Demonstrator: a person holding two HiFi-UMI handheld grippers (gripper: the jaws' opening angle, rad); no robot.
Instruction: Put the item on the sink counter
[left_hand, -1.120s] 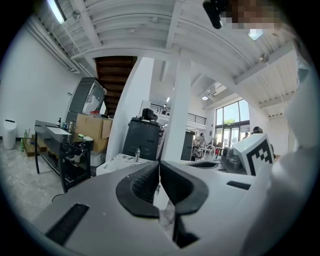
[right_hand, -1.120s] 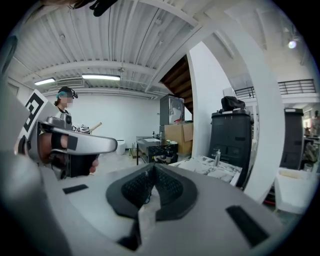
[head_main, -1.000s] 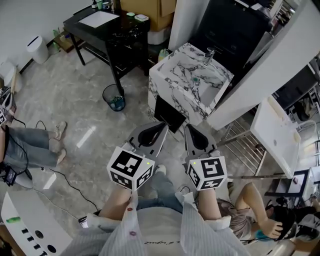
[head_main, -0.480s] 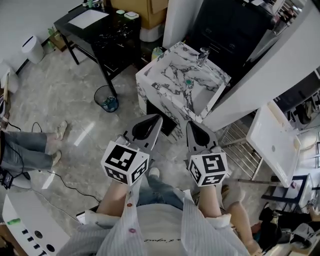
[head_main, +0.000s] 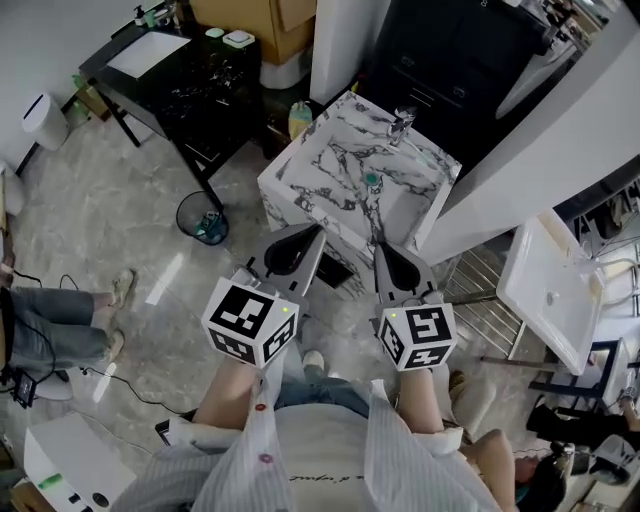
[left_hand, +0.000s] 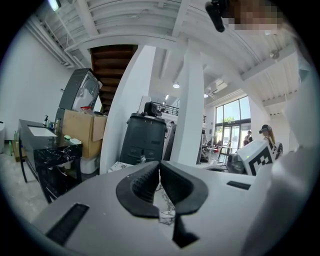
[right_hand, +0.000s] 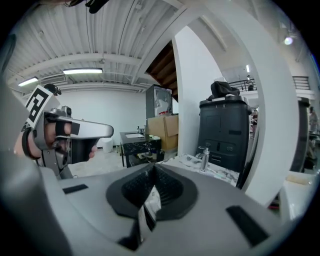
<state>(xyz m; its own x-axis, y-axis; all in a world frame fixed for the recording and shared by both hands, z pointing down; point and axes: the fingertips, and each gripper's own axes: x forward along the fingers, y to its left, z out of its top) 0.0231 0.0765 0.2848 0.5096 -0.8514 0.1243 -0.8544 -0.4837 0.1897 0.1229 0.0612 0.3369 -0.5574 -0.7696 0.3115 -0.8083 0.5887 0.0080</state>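
Note:
The marble sink counter (head_main: 330, 165) with its chrome faucet (head_main: 403, 122) stands just ahead of both grippers in the head view. My right gripper (head_main: 379, 250) points at the counter's near right corner and is shut on a thin white printed packet (right_hand: 150, 200), which stands edge-on between the pads. In the right gripper view the counter (right_hand: 220, 172) and faucet (right_hand: 204, 159) lie beyond the jaws (right_hand: 153, 167). My left gripper (head_main: 318, 232) is level with it on the left, its tips (left_hand: 159, 164) touching; only marble pattern shows through the gap behind them.
A black table (head_main: 190, 80) stands left of the sink, with a round bin (head_main: 203, 218) on the floor in front of it. A black cabinet (head_main: 450, 50) rises behind the sink. A wire rack (head_main: 480, 290) and a white tray (head_main: 550, 290) are at the right. A person's legs (head_main: 60, 330) are at the left.
Both grippers have been carried forward, side by side, towards the sink counter, which now lies closer under their tips. The jaws have stayed as they were.

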